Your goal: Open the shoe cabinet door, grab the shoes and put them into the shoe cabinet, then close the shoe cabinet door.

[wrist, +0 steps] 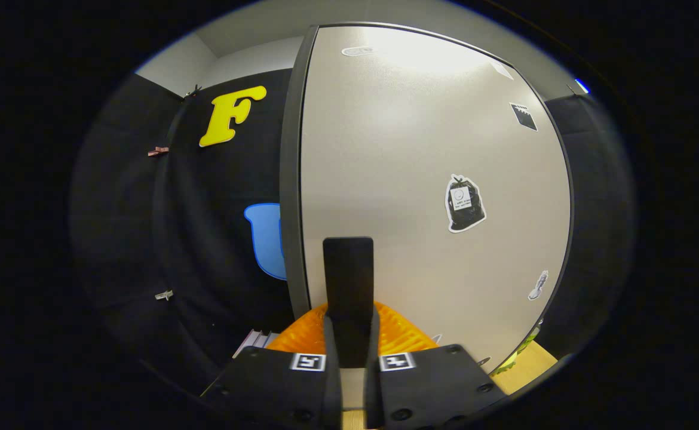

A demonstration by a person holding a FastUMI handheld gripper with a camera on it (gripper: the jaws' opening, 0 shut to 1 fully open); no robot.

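Fingers (348, 298) of your gripper are pressed together, nothing between them, pointing at the shoe cabinet door (421, 179), which stands just ahead, its dark edge (290, 197) left of the fingers. Something orange and ribbed (397, 331) lies behind them, low against the door.

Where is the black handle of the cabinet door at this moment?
In the gripper view, the black handle stands upright between the fingers of the gripper, which are closed on it, low on the cabinet door.
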